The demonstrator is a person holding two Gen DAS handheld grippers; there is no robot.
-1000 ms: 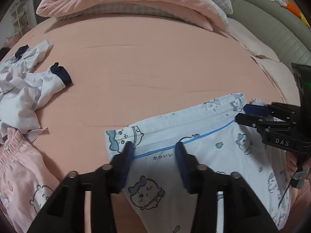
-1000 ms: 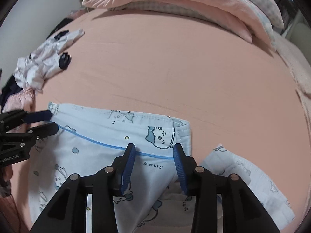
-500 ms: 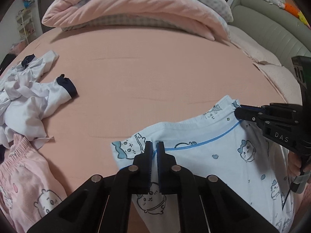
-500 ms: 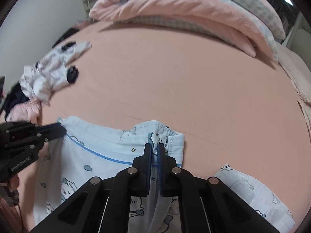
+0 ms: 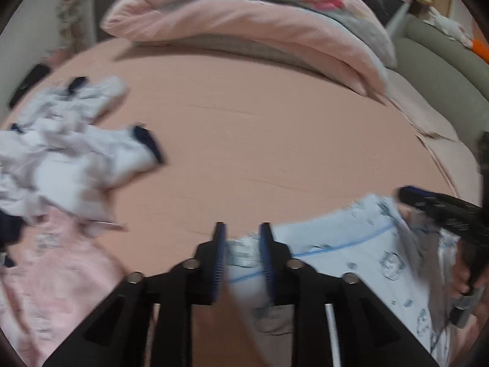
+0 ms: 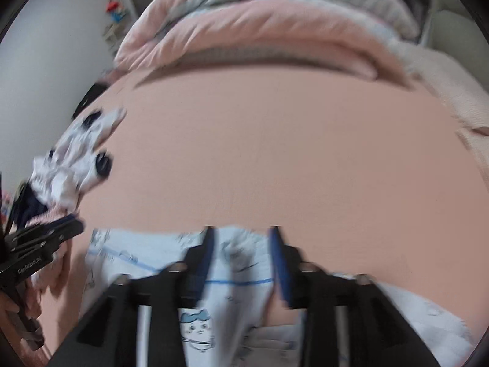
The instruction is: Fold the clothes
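Both views are motion-blurred. No containers are visible.

Left tool (image 5: 241,255): jaws have just been opening and stand parted; the top hem of the light-blue printed garment (image 5: 351,263) lies between the pads, with no pad visibly pressing on it. Released.

Right tool (image 6: 241,255): jaws have just been opening, now apart; the garment's hem bunches between them, not clamped.

The garment lies at 6 o'clock on the pink bed (image 5: 259,140); its lower part is cut off by the frame edge and hidden behind the tool arms. Print details are hard to make out.

Count: one crumpled white-and-navy garment (image 5: 70,153) at 9 o'clock, one pink garment (image 5: 52,275) at 8 o'clock, one folded pink duvet (image 5: 259,21) at 12 o'clock.
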